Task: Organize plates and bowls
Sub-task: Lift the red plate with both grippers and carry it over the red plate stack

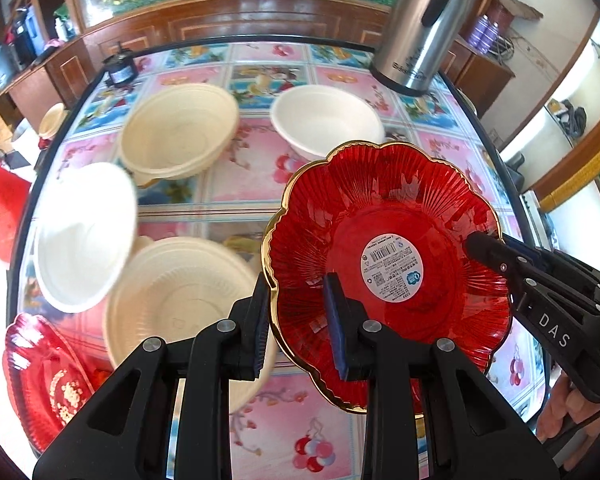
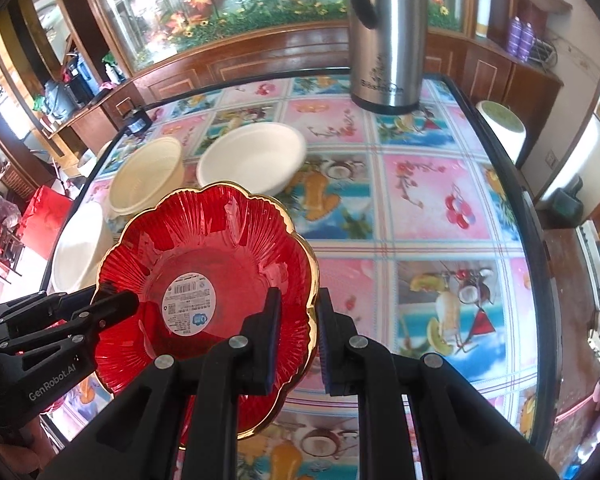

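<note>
Both grippers pinch one red scalloped plate (image 1: 392, 216) with a gold rim and a round barcode sticker (image 1: 392, 268) in its middle, and hold it tilted above the bench (image 2: 432, 200), which wears a fruit-patterned cloth. The left gripper (image 1: 300, 328) has its jaws pressed on the plate's left rim, one pad inside and one outside; the right gripper (image 2: 298, 340) clamps the opposite rim in the same way. Four pale bowls lie on the bench behind and left of the plate: two cream bowls (image 1: 180, 128) and two white ones (image 1: 324, 116) (the nearest are blurred). Another red plate (image 1: 40, 376) lies at the near left corner. A steel flask (image 2: 384, 40) stands at the far edge.
</note>
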`<state>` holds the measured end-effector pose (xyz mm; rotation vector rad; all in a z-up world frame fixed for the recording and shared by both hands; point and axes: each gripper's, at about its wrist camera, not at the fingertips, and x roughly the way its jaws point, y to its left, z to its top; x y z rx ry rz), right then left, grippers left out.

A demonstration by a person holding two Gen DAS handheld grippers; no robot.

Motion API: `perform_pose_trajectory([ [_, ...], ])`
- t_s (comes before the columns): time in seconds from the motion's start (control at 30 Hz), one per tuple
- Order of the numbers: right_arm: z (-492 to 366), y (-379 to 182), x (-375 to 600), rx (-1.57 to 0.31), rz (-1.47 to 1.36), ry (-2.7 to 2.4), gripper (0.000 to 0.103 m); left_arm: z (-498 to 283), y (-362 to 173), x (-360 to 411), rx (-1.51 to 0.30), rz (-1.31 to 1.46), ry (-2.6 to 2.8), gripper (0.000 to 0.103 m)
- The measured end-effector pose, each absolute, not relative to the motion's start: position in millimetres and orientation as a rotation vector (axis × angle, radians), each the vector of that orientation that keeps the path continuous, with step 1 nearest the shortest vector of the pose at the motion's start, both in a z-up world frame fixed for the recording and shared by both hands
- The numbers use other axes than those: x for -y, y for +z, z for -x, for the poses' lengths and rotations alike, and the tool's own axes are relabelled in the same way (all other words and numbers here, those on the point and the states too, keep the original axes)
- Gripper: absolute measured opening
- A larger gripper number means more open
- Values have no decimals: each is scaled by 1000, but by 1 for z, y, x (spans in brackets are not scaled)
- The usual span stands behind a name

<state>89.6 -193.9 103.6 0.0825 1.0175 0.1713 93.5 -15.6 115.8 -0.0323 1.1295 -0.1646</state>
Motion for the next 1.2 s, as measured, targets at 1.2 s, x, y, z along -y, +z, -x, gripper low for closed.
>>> perform_pose_trajectory([
  [1.2,-84,108,-17,-997,139,567,15,-3,129,-191,-1053,298,260,25],
])
